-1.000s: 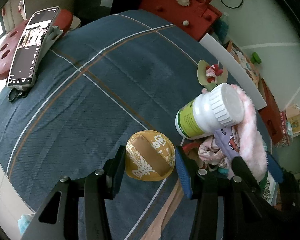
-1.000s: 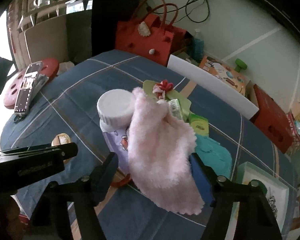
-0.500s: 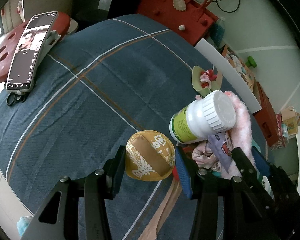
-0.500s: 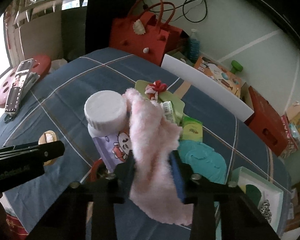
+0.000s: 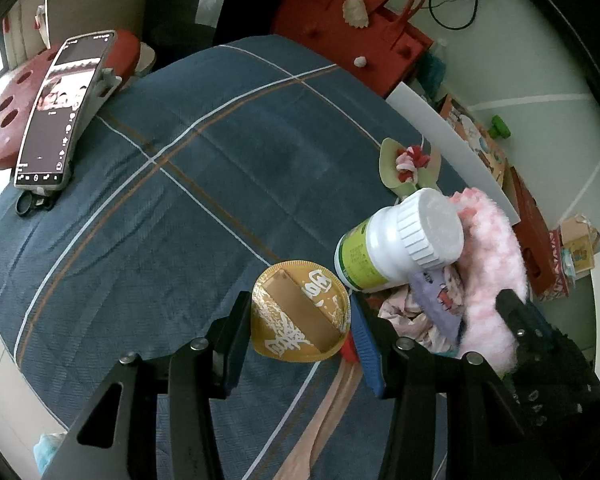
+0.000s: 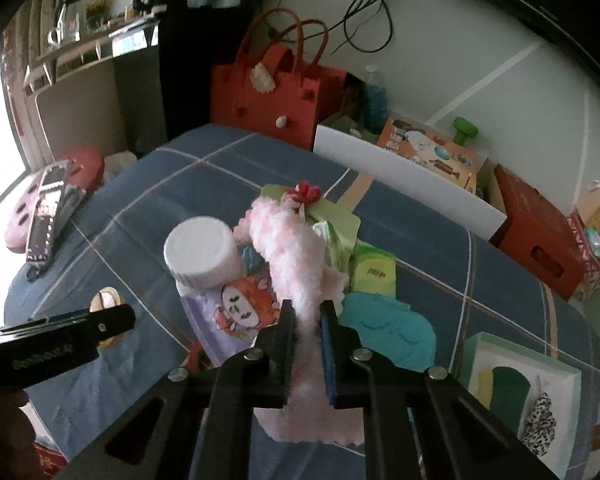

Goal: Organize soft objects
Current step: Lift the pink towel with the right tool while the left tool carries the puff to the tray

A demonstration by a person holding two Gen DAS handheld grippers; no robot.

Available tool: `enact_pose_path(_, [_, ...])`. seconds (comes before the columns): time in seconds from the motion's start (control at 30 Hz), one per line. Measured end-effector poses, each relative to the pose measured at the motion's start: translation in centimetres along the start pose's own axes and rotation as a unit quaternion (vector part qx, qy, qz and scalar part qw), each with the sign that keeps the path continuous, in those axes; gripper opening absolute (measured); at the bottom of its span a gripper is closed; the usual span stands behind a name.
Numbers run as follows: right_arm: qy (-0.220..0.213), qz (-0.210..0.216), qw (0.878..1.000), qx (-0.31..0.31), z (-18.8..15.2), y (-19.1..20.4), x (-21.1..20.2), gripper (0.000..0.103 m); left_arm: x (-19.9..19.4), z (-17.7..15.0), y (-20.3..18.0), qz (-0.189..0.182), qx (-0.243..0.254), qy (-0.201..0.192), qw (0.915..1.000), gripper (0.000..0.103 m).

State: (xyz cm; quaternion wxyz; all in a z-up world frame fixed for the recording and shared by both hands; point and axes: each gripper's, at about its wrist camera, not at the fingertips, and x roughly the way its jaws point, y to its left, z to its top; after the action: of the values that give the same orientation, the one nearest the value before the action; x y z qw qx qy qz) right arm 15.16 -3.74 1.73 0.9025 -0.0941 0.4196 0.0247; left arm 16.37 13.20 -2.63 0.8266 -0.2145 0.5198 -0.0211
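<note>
A fluffy pink cloth [image 6: 296, 256] lies over a pile of soft items on the blue checked table [image 6: 228, 168]. My right gripper [image 6: 307, 320] is shut on the pink cloth and lifts it; it also shows in the left wrist view [image 5: 488, 252]. A white bottle [image 6: 202, 250] leans on the pile, above a lilac cartoon-print cloth [image 6: 236, 312]. My left gripper [image 5: 298, 322] is open with a gold round lid [image 5: 299, 316] lying between its fingers. A teal cloth [image 6: 388, 332] lies to the right.
A phone on a stand [image 5: 60, 108] sits at the table's left edge by a red stool [image 5: 4, 120]. A red bag [image 6: 276, 92] and a white board [image 6: 408, 176] stand behind the table. A tray with folded cloths [image 6: 520, 392] is at the right.
My right gripper has closed on the pink cloth and pulled it up, stretching it narrow. The left gripper has stayed around the gold lid.
</note>
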Motion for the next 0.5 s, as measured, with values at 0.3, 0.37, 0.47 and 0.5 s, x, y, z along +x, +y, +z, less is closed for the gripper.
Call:
enact_pose_path(0.3, [-0.052,0.011,0.998,0.032,0.8,-2.1,-3.7,0.012,-2.0,-0.2,-0.6,-0.005,0.008,-0.025,0.9996,0.050])
enact_pose_path(0.37, [-0.067,0.011,0.997,0.041,0.9,-2.7,-4.8,0.012,-2.6,-0.2,-0.9,-0.008,0.011,-0.032,0.9994,0.050])
enact_pose_path(0.47, [-0.084,0.009,0.995,0.050,1.2,-3.6,-6.4,0.012,-3.4,-0.2,-1.5,-0.010,0.019,-0.042,0.9989,0.050])
enact_pose_path(0.5, [-0.088,0.008,0.995,0.053,1.1,-3.8,-6.8,0.012,-3.6,-0.2,-1.7,-0.011,0.022,-0.045,0.9987,0.050])
